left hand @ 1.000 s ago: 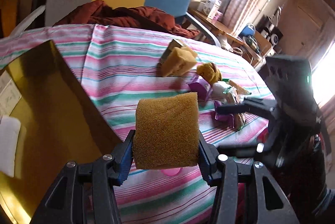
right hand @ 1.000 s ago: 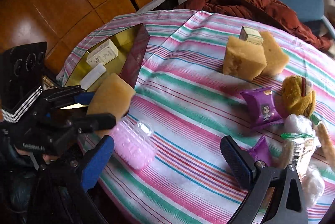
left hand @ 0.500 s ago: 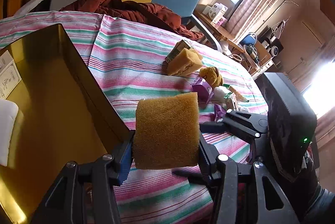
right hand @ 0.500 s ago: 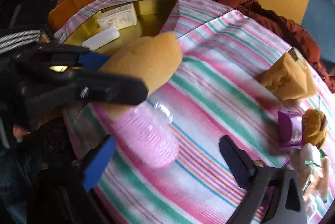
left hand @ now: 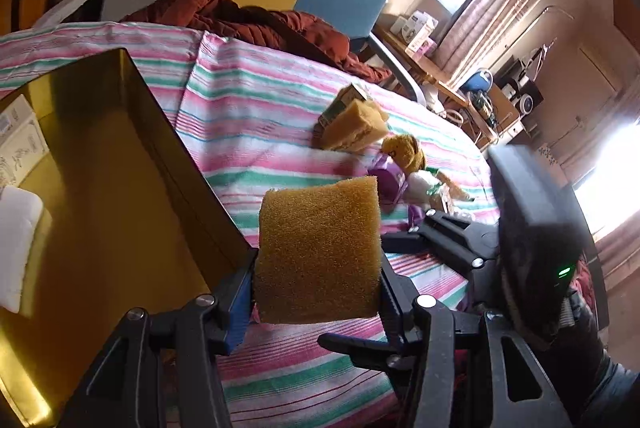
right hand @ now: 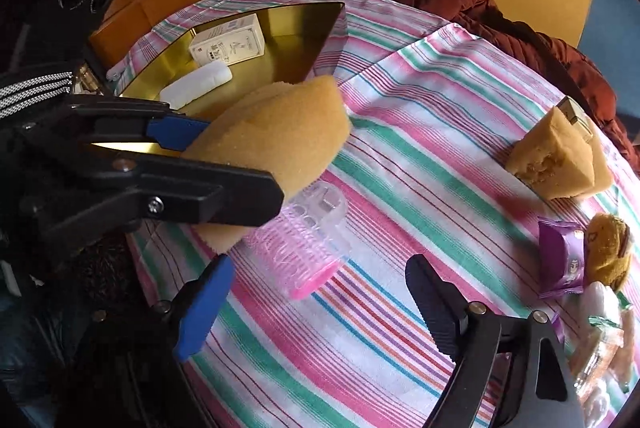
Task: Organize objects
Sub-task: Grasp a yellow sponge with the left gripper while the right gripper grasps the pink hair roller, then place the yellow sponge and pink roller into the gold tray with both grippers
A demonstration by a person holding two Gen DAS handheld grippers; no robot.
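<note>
My left gripper point(left hand: 316, 288) is shut on a yellow-brown sponge point(left hand: 318, 252) and holds it over the table beside the gold box point(left hand: 100, 188). In the right wrist view that sponge point(right hand: 272, 132) hangs just above a clear pink-ribbed container point(right hand: 304, 240) lying on the striped cloth. My right gripper point(right hand: 316, 292) reaches in from below it. Its jaws are opening, and the container's pink end lies between the fingertips with neither pad touching it. The gold box point(right hand: 280, 28) holds a white carton point(right hand: 228, 44) and a white bar point(right hand: 196, 84).
More sponges point(right hand: 556, 156) with a small box, purple packets point(right hand: 560, 260), a plush toy point(right hand: 608, 252) and snack wrappers point(right hand: 604, 340) lie at the right. A chair with a red-brown jacket point(left hand: 256, 16) stands behind the table. The cloth's edge is close on the left.
My right gripper moved left toward the pink container, which now lies between its fingertips under the sponge. The left gripper rolled a little and kept the sponge.
</note>
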